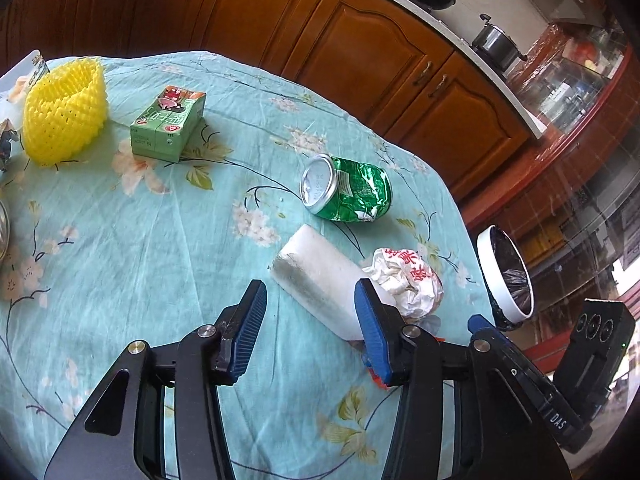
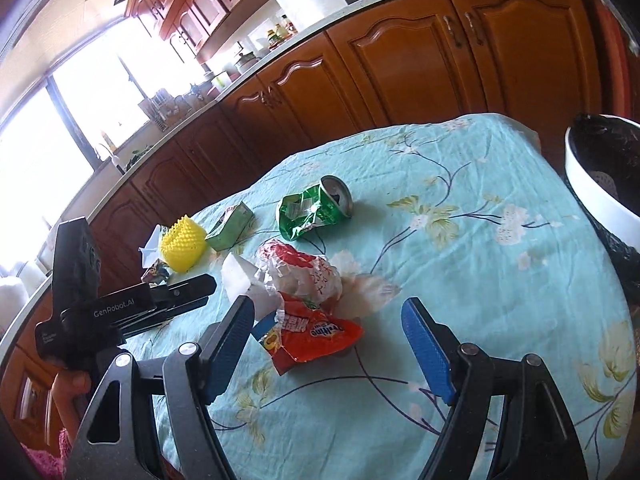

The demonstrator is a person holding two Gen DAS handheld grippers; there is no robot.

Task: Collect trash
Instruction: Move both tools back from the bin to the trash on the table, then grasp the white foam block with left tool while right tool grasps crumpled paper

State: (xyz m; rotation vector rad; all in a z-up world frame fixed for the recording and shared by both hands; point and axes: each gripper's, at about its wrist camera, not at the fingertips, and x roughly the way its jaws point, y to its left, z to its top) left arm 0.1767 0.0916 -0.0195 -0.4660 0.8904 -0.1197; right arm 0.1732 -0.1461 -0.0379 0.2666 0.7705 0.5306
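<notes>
Where trash lies: scattered on the round desk [image 1: 140, 240] under a pale turquoise flowered cloth, in front of brown wooden kitchen cabinets [image 1: 360, 52].
Left hand-held gripper [image 1: 310, 320]: blue ribbed pads apart, nothing clamped between them; it hangs over the near part of the cloth.
White foam block [image 1: 316, 280]: flat on the cloth just ahead of the left hand-held gripper, its near end hidden behind the right-side finger.
Crumpled white paper wrapper with red print [image 1: 404, 280]: touching the foam block's side, near the desk's edge.
Crushed green drink can [image 1: 346, 194]: on its side, beyond the foam block, apart from it.
Green drink carton [image 1: 168, 124]: lying flat farther back.
Yellow foam fruit net [image 1: 64, 112]: just beside the carton, toward the far left.
Right hand-held gripper [image 2: 328, 340]: jaws wide, empty.
Red and orange snack bag [image 2: 316, 336]: crumpled on the cloth between the right hand-held gripper's fingers, closer to the left one; no pad presses on it.
White-rimmed bin with black liner [image 2: 592, 188]: beside the desk, off its right edge.
</notes>
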